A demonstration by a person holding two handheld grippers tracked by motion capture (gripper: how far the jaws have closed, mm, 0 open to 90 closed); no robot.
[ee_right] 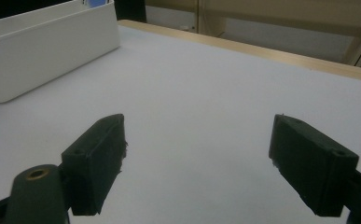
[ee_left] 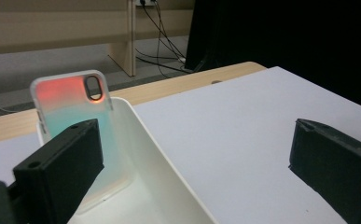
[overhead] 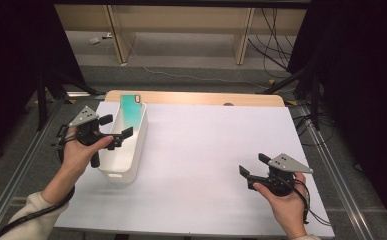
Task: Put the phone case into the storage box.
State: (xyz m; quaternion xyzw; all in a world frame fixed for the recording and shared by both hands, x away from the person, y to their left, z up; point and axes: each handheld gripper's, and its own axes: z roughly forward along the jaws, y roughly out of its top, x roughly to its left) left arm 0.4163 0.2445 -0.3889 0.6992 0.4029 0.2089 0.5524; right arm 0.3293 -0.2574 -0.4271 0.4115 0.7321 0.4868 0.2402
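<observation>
A white plastic bin (overhead: 131, 165) stands on the left of the white table (overhead: 206, 150). Inside it a phone case (overhead: 131, 113), teal in the high view, leans upright against the far end. In the left gripper view the phone case (ee_left: 71, 105) glows orange at the top and teal below, inside the bin (ee_left: 169, 182). My left gripper (overhead: 116, 126) hovers open over the bin's left rim with nothing between its jaws; from its own camera the left gripper (ee_left: 192, 154) looks along the bin. My right gripper (overhead: 254, 165) stands open and empty near the front right, and the right gripper (ee_right: 197, 154) faces bare table.
In the right gripper view the bin's side wall (ee_right: 43, 51) lies far off to the left. A wooden strip (overhead: 206, 98) runs along the table's far edge. Cables (overhead: 276, 35) and wooden furniture legs (overhead: 242, 37) are on the floor beyond. Black stands flank both sides.
</observation>
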